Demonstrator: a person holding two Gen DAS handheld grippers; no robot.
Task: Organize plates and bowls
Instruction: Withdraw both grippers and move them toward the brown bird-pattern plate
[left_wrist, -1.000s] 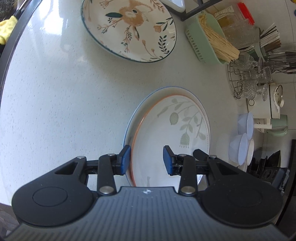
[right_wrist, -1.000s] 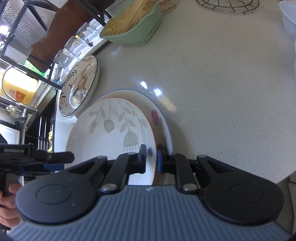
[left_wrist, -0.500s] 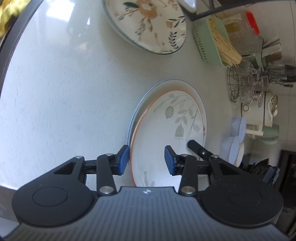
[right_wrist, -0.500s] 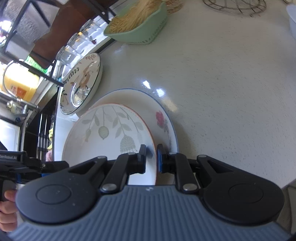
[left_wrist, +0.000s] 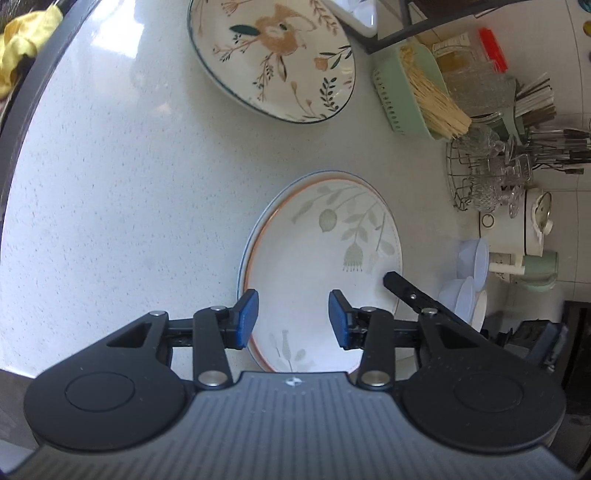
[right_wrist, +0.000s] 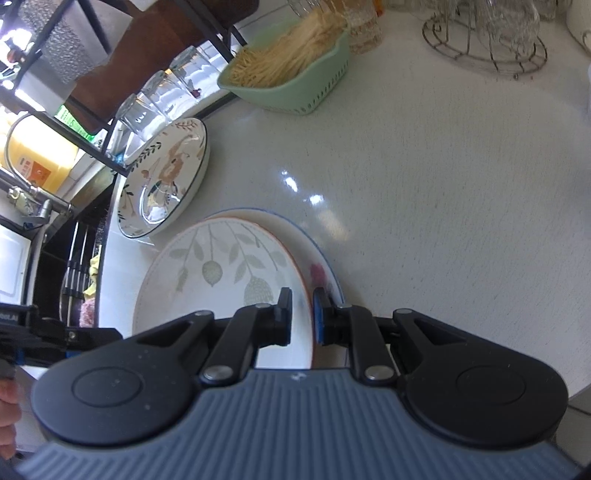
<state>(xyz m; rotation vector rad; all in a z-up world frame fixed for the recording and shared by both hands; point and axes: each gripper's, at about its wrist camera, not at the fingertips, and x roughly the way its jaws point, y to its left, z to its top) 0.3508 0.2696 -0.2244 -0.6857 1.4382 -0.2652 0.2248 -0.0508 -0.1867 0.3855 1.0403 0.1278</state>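
White speckled kitchen surface (left_wrist: 110, 206), cluttered at the back w/ a green basket (right_wrist: 295, 74) of sticks and a wire rack (right_wrist: 484, 48) of glassware. Right gripper (right_wrist: 302, 314) is pinched narrow on the rim of the leaf-pattern plate (right_wrist: 221, 280), which sits on top of a blue-rimmed plate (right_wrist: 325, 266), so 2 stacked near the front edge. Left gripper (left_wrist: 292, 317) hovers over the same plate's near rim, jaws partway apart, nothing between the pads. Looks like the stacking step: top plate set down but not yet let go. Next move prob. calls for releasing cleanly, then going for the fox-pattern plate (left_wrist: 273, 59) farther back. Writing: only a cut-off white label on the other gripper at the left edge, unreadable.
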